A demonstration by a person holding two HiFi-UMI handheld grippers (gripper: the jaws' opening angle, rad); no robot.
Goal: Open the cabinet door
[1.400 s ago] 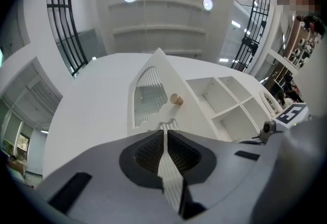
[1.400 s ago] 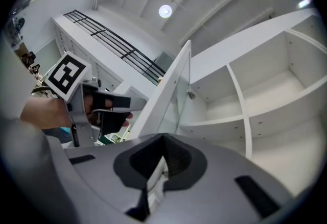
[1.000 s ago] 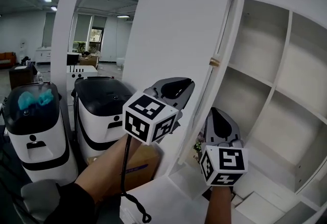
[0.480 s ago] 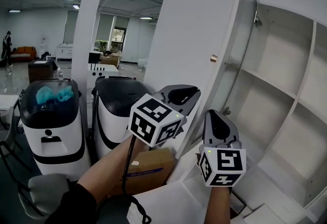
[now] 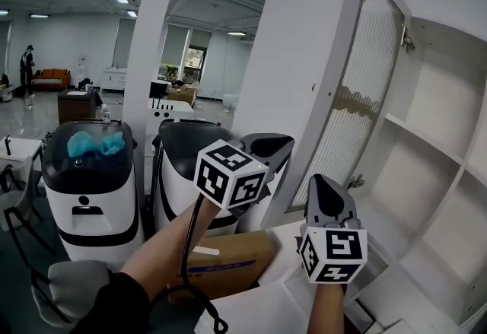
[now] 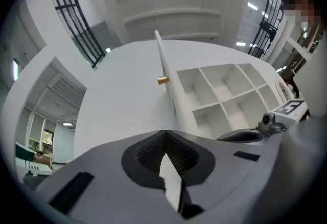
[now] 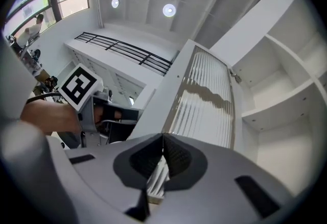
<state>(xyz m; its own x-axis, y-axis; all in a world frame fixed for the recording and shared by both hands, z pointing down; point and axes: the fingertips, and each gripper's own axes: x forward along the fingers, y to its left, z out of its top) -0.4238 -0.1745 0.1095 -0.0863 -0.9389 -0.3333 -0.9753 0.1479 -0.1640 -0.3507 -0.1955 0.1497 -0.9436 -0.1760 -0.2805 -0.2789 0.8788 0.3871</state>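
**Cabinet door swung wide, both tongs shut below it**

The door [image 5: 358,97] stands well out from the cabinet [image 5: 441,89], with its ribbed panel turned toward the head camera and bare shelves exposed to the right. It hangs upright, its long axis running floor to ceiling. A hinge [image 5: 408,42] holds it on its right side, so the free edge lies to the left, toward the person. A small brass knob [image 6: 162,80] juts out near that edge.

Both tongs sit low in front of the door and point upward at it. The left tongs [image 5: 272,146] have just been closing, and their jaws now meet at the tips with nothing between them. The right tongs [image 5: 323,188] are also closed tip to tip and empty, with only the ribbed panel showing beyond them. No view shows either pair touching the door.

The door lies ahead of and above both pairs, but they flank it. The right tongs sit just beneath the ribbed inner face and are the nearer pair. The left tongs lie past the free edge on the outer side, as the right gripper view shows.

Judged from how far the door stands off the shelves, the opening looks all but done. Any wider swing would probably be a sideways push on the inner face. That push would suit the right tongs, and the left pair would need to keep out of the door's path.
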